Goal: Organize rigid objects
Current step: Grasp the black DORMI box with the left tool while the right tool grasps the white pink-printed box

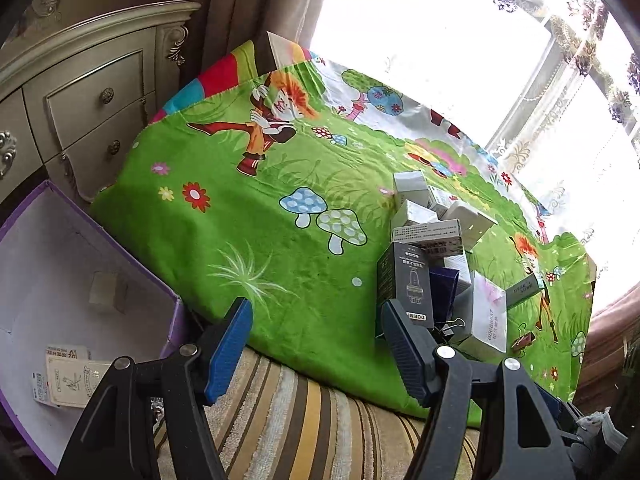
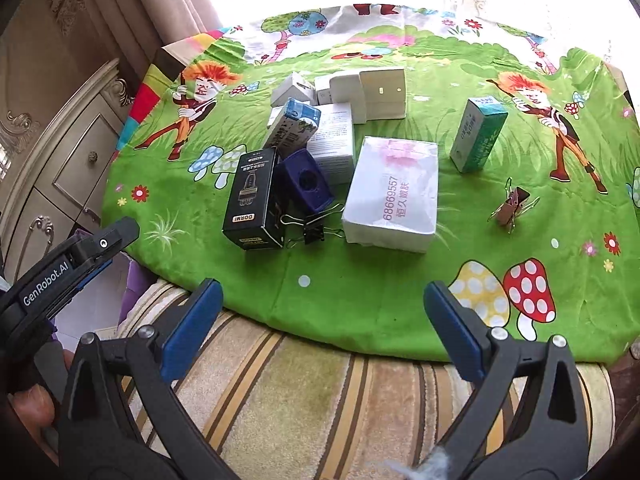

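A pile of small boxes lies on the green cartoon cloth: a black DORMI box, a blue box, a white box with pink print, several white boxes behind, and a teal box standing apart at the right. A black binder clip and a bronze one lie near them. A purple open box at the left holds a few cartons. My left gripper is open and empty, near the DORMI box. My right gripper is open and empty at the cloth's near edge.
A cream chest of drawers stands at the left, behind the purple box. A striped cushion lies under the grippers. A bright window with lace curtains is behind the table. The left gripper's body shows in the right wrist view.
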